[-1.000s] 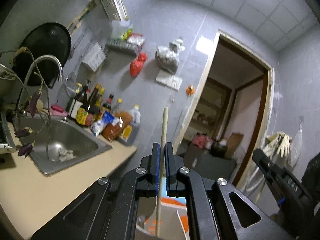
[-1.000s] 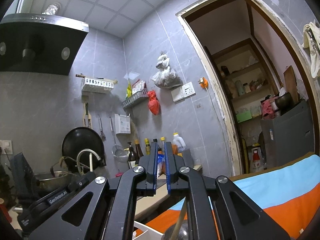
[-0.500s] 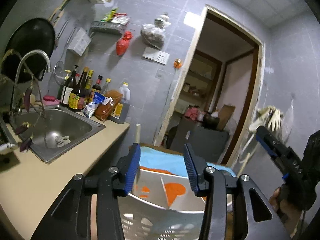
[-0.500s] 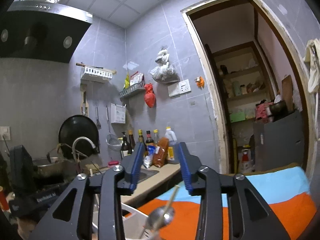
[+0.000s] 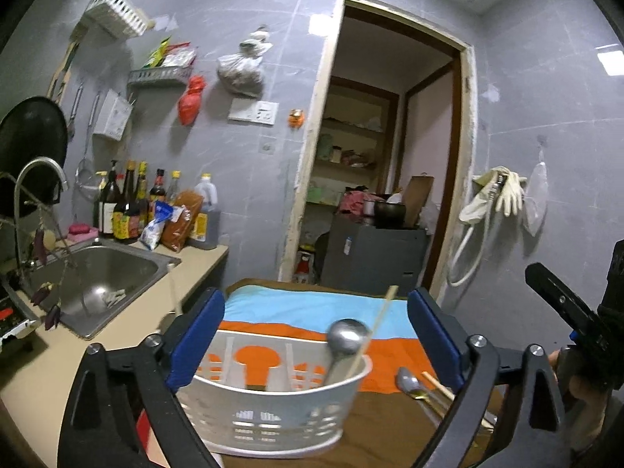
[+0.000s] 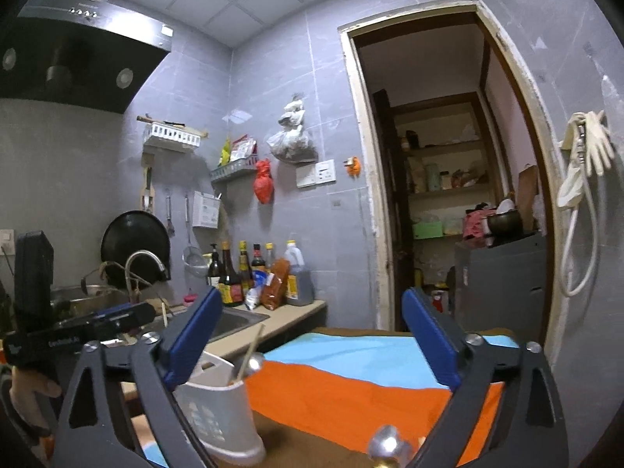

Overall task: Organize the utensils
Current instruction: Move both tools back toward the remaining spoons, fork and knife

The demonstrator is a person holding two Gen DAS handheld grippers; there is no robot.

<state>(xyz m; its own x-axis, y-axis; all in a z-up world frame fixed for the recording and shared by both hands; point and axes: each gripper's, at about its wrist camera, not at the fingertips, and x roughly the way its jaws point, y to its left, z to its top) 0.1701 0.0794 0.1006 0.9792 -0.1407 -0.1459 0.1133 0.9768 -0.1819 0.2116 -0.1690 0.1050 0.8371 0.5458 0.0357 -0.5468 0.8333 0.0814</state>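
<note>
At far left a steel sink [image 5: 97,273] sits in the beige surface [image 5: 46,366], bottles [image 5: 128,202] behind. Both the left claw [image 5: 316,335] and right claw [image 6: 312,339] are opening, gripping nothing. The white utensil holder [image 5: 273,409] holds a spoon [image 5: 345,337] and chopstick [image 5: 376,321]; a doorway [image 5: 386,148] stands rightward.

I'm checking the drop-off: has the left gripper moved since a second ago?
Yes. The left gripper has pulled back from the doorway; the white basket now shows between its opening, empty jaws.
</note>
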